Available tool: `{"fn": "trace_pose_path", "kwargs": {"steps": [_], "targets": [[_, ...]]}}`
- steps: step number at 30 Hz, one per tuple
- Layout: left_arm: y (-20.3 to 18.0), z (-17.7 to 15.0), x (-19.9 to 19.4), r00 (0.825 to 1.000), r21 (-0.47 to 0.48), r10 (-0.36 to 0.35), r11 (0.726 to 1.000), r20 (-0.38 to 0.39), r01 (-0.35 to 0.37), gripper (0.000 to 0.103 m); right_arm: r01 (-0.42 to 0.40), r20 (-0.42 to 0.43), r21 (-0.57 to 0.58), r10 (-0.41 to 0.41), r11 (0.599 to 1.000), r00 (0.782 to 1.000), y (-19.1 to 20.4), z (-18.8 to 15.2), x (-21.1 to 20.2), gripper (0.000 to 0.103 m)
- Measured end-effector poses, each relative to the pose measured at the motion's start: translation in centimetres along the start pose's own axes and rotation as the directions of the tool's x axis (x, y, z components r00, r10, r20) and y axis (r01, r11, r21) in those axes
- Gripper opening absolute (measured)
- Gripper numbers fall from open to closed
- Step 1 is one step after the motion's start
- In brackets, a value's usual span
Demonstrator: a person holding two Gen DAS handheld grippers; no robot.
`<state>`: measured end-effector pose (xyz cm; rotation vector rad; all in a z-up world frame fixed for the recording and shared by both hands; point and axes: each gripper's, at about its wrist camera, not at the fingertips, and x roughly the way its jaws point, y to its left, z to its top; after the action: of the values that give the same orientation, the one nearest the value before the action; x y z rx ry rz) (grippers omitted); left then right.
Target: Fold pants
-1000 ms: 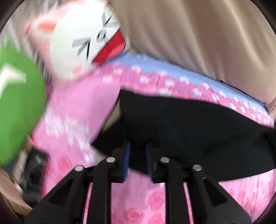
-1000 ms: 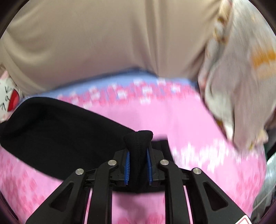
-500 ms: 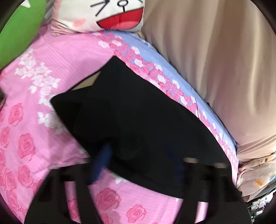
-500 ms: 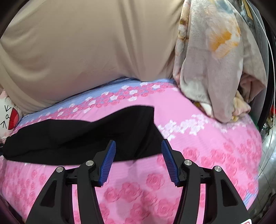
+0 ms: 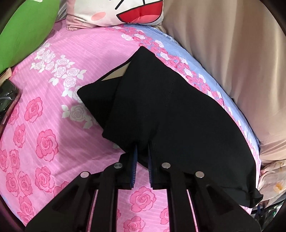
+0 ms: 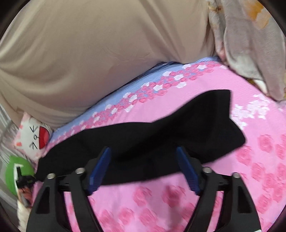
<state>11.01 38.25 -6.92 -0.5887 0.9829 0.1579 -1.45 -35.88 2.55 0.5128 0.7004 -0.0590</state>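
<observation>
The black pants (image 5: 169, 114) lie in a long folded strip on the pink rose bedsheet (image 5: 44, 125). My left gripper (image 5: 142, 148) is shut on the near edge of the pants, with a fold of black cloth pinched between its blue pads. In the right wrist view the pants (image 6: 143, 142) stretch from lower left to upper right. My right gripper (image 6: 143, 151) is open and empty, its blue pads (image 6: 100, 166) spread wide just above the near edge of the pants.
A beige curtain (image 6: 89, 53) hangs behind the bed. A white cartoon pillow (image 5: 116, 12) and a green cushion (image 5: 26, 30) lie at the head end. A phone (image 5: 7, 101) lies at the left edge. A floral blanket (image 6: 250, 44) is heaped at the right.
My right gripper let go of the pants and opened. My left gripper opened in a blur half a second ago and is now shut again on the near edge.
</observation>
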Motion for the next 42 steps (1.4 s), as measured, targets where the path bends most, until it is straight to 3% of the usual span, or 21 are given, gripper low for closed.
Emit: {"fn": "trace_pose_path", "kwargs": {"steps": [3, 4, 5, 6, 8, 10, 12, 15, 17, 20, 22, 24, 26, 27, 28, 30, 32, 34, 36, 38, 42], "targets": [[-0.3, 0.3, 0.2, 1.000, 0.007, 0.007, 1.000, -0.005, -0.007, 0.010, 0.075, -0.050, 0.064, -0.072, 0.995, 0.996, -0.5, 2.0, 3.4, 0.078], [-0.3, 0.4, 0.3, 1.000, 0.011, 0.009, 1.000, -0.008, -0.009, 0.010, 0.113, -0.063, 0.081, -0.108, 0.990, 0.992, -0.8, 2.5, 4.5, 0.051], [-0.4, 0.5, 0.3, 1.000, 0.015, 0.011, 1.000, -0.010, -0.011, 0.010, 0.140, -0.084, 0.068, -0.135, 0.988, 0.987, -1.0, 3.0, 5.8, 0.014], [-0.3, 0.6, 0.4, 1.000, 0.014, 0.012, 1.000, -0.015, -0.011, 0.010, 0.157, -0.094, 0.048, -0.152, 0.986, 0.984, -0.8, 3.5, 6.4, 0.004], [-0.3, 1.0, 0.3, 1.000, 0.020, 0.011, 1.000, -0.025, -0.011, 0.010, 0.092, 0.002, 0.051, -0.093, 0.994, 0.996, 0.0, 4.8, 4.0, 0.004], [-0.3, 1.2, 0.4, 0.999, 0.033, 0.015, 0.999, -0.034, -0.014, 0.010, 0.045, 0.125, -0.017, -0.042, 0.999, 0.991, 1.5, 5.6, -0.1, 0.004], [-0.4, 1.2, 0.5, 0.999, 0.047, 0.024, 0.999, -0.034, -0.023, 0.010, 0.048, 0.174, -0.072, -0.035, 0.996, 0.984, 1.2, 5.3, -2.2, 0.004], [-0.6, 1.2, 0.9, 0.999, 0.062, 0.035, 0.998, -0.031, -0.033, 0.010, 0.216, 0.006, -0.060, -0.216, 0.975, 0.976, -3.8, 2.7, 1.4, 0.006], [-0.5, 1.3, 0.9, 0.999, 0.065, 0.035, 0.997, -0.038, -0.032, 0.011, 0.192, -0.096, 0.007, -0.190, 0.981, 0.977, -7.0, 0.8, 3.1, 0.008], [-0.4, 1.4, 1.0, 0.998, 0.070, 0.033, 0.997, -0.054, -0.030, 0.012, 0.097, -0.082, 0.097, -0.089, 0.991, 0.993, -8.3, -0.1, 2.1, 0.031], [-0.4, 1.4, 1.0, 0.998, 0.076, 0.037, 0.997, -0.059, -0.032, 0.012, 0.052, -0.061, 0.130, -0.045, 0.990, 0.997, -8.8, 0.4, 1.5, 0.062], [-0.4, 1.4, 1.0, 0.997, 0.078, 0.039, 0.996, -0.062, -0.034, 0.012, 0.015, -0.028, 0.182, -0.010, 0.983, 1.000, -9.5, 1.2, 1.0, 0.069], [-0.6, 1.5, 1.1, 0.997, 0.074, 0.042, 0.997, -0.064, -0.038, 0.012, 0.039, -0.019, 0.209, -0.036, 0.977, 0.999, -10.5, 2.5, 1.6, 0.065], [-0.7, 1.6, 1.1, 0.997, 0.078, 0.046, 0.996, -0.065, -0.041, 0.012, 0.063, -0.024, 0.194, -0.059, 0.979, 0.998, -10.8, 3.1, 2.1, 0.024], [-0.8, 1.7, 1.2, 0.996, 0.084, 0.051, 0.995, -0.067, -0.046, 0.011, 0.085, -0.032, 0.160, -0.081, 0.983, 0.996, -10.4, 3.9, 2.7, 0.006], [-0.9, 1.9, 1.3, 0.996, 0.086, 0.054, 0.995, -0.075, -0.048, 0.011, 0.032, 0.032, 0.095, -0.035, 0.995, 0.999, -8.1, 6.0, 1.3, 0.006], [-0.9, 2.0, 1.4, 0.995, 0.087, 0.052, 0.995, -0.085, -0.045, 0.011, -0.062, 0.188, -0.019, 0.064, 0.998, 0.980, -4.8, 7.6, -2.8, 0.005], [-0.8, 2.1, 1.5, 0.995, 0.096, 0.046, 0.995, -0.090, -0.038, 0.012, -0.044, 0.239, -0.075, 0.061, 0.996, 0.969, -4.1, 7.5, -4.6, 0.004], [-0.8, 2.1, 1.7, 0.995, 0.105, 0.040, 0.994, -0.091, -0.030, 0.012, 0.066, 0.124, -0.017, -0.063, 0.998, 0.990, -7.6, 6.0, -2.0, 0.004], [-0.7, 2.1, 1.7, 0.995, 0.110, 0.029, 0.994, -0.094, -0.019, 0.012, 0.153, -0.033, 0.054, -0.152, 0.987, 0.988, -11.6, 3.4, 1.2, 0.005], [-0.6, 2.5, 1.8, 0.992, 0.110, 0.015, 0.994, -0.124, -0.001, 0.013, 0.211, -0.050, 0.060, -0.208, 0.976, 0.977, -11.7, 0.8, 1.2, 0.010]]}}
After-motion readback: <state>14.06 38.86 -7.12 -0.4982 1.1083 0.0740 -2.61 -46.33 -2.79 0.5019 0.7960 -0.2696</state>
